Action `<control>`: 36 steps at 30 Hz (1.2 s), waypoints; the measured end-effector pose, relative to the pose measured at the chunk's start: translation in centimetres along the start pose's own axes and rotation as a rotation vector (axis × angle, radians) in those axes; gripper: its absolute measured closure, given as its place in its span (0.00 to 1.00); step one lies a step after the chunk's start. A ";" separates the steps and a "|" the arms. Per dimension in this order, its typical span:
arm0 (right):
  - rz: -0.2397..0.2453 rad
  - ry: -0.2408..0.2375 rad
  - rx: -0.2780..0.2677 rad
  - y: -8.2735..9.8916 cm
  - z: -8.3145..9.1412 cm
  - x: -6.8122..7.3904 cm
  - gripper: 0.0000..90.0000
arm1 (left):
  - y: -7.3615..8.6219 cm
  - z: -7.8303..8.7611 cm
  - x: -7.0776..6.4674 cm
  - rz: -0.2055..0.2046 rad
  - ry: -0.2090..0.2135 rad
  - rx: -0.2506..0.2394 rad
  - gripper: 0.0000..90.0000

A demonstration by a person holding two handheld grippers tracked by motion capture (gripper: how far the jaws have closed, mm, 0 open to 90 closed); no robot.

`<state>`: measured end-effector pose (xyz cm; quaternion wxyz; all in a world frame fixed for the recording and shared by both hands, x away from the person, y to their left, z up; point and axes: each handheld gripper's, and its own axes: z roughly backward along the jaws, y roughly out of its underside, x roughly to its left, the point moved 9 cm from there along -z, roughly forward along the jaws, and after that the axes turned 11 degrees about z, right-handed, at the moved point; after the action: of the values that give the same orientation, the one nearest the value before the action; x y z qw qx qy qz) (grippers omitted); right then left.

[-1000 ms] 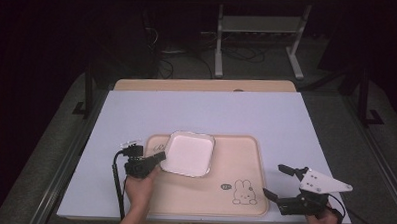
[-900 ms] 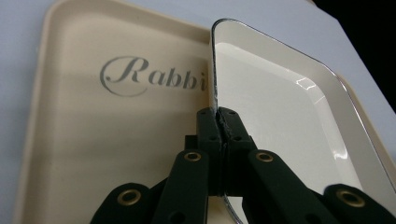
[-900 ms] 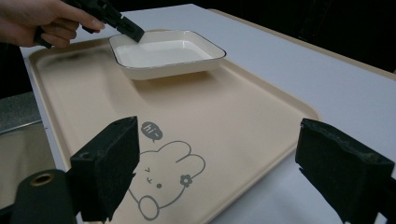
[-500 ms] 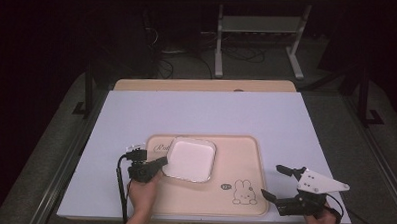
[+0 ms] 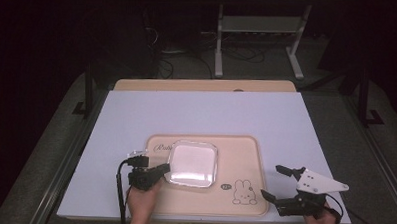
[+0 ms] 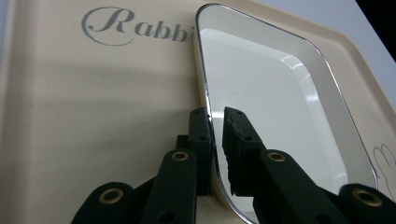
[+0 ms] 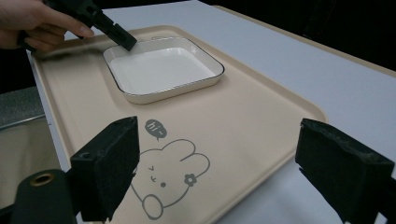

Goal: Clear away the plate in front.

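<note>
I see the white dish (image 5: 192, 163) flat on the beige tray (image 5: 245, 153), its near rim between my left gripper (image 6: 218, 126), whose jaws have just been loosening; right gripper (image 7: 224, 163) gapes, well apart.

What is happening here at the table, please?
A person works with two handheld grippers. The left gripper has its jaws around the near rim of a white square dish, which lies flat on a beige rabbit tray. Its jaws have just been opening, so the dish seems to be released. The right gripper waits open beside the tray, holding nothing.
</note>
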<state>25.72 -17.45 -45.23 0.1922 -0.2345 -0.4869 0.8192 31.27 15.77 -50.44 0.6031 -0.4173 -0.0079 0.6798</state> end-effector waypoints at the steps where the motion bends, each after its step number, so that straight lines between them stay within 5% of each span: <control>1: -0.001 0.000 0.001 0.0 0.0 0.0 0.14 | 0.2 0.1 0.0 -0.033 -0.014 0.006 0.90; 21: 0.002 0.005 -0.004 -0.1 0.1 -0.1 0.14 | 1.0 0.5 -0.5 -0.140 -0.044 0.009 0.92; 36: 0.001 0.006 -0.004 -0.1 0.1 -0.1 0.14 | 1.8 0.6 -1.2 -0.163 -0.024 0.000 0.91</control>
<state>25.71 -17.54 -45.12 0.1930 -0.2376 -0.4880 0.8174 29.36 14.61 -50.27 0.6562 -0.4071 -0.0487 0.6335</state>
